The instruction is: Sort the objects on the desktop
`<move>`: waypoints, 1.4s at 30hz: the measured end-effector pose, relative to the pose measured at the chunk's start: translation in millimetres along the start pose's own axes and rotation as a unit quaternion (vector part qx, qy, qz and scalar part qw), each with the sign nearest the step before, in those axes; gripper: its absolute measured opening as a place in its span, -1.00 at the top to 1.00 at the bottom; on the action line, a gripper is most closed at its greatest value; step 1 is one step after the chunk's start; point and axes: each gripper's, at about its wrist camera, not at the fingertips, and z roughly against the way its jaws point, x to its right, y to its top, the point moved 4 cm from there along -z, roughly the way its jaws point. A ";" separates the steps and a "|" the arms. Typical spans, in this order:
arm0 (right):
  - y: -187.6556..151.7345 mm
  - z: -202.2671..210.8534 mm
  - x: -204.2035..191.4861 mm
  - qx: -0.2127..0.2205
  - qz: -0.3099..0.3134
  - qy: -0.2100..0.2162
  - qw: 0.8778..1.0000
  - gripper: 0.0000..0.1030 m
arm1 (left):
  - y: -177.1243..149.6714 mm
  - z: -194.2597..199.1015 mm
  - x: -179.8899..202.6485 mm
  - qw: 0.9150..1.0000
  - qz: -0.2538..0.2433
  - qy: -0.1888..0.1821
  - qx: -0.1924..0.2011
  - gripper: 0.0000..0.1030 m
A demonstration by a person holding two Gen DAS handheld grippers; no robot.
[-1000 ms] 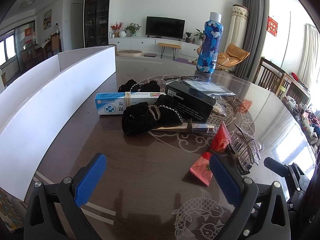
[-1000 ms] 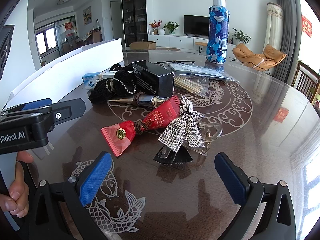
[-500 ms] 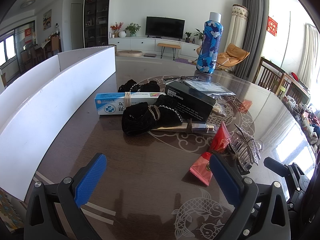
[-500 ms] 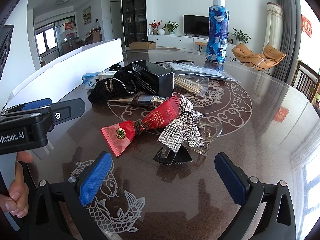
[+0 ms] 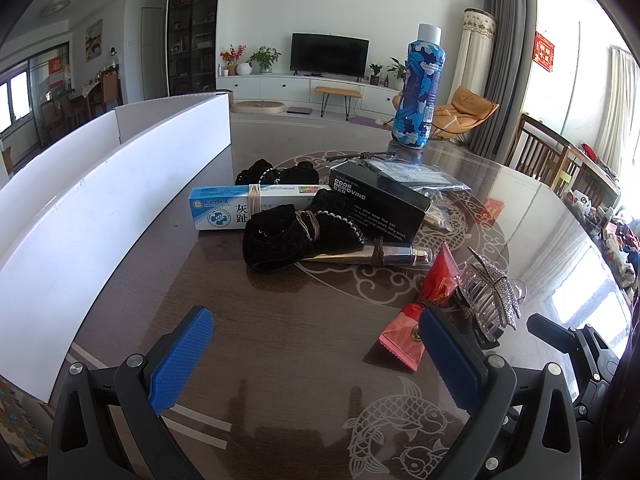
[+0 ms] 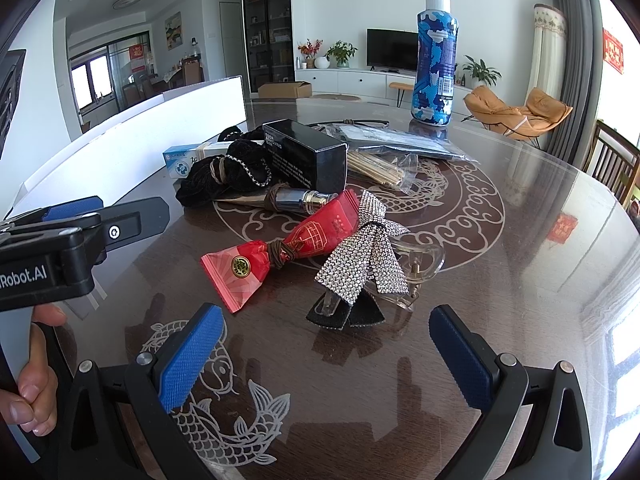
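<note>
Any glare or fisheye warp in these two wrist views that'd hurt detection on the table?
Left wrist view: window glare washes out the table at the right edge, and the white box wall bows into a curve. Right wrist view: similar glare on the glossy top at right; the rhinestone hair clip and red packet are sharp and evenly lit. Both views have dark vignetted corners.

The left gripper (image 5: pixel 316 354) hangs wide open, blue pads empty, above the dark glossy table (image 5: pixel 280 320). At twelve o'clock of it a black velvet scrunchie (image 5: pixel 280 236) lies against a blue-and-white medicine box (image 5: pixel 232 212). A black soap box (image 5: pixel 380 208) sits at one o'clock, with a metal tube (image 5: pixel 360 257) just below it. A red packet (image 5: pixel 424 308) and rhinestone hair claw (image 5: pixel 488 296) lie at two o'clock. A white divider board (image 5: pixel 100 216) stands at ten o'clock, and a blue camouflage bottle (image 5: pixel 418 92) stands upright far off.
</note>
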 end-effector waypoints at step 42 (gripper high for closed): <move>-1.4 -1.6 1.6 -0.002 -0.008 -0.006 1.000 -1.00 | 0.2 1.9 -1.0 1.000 -0.001 0.000 0.000 -1.00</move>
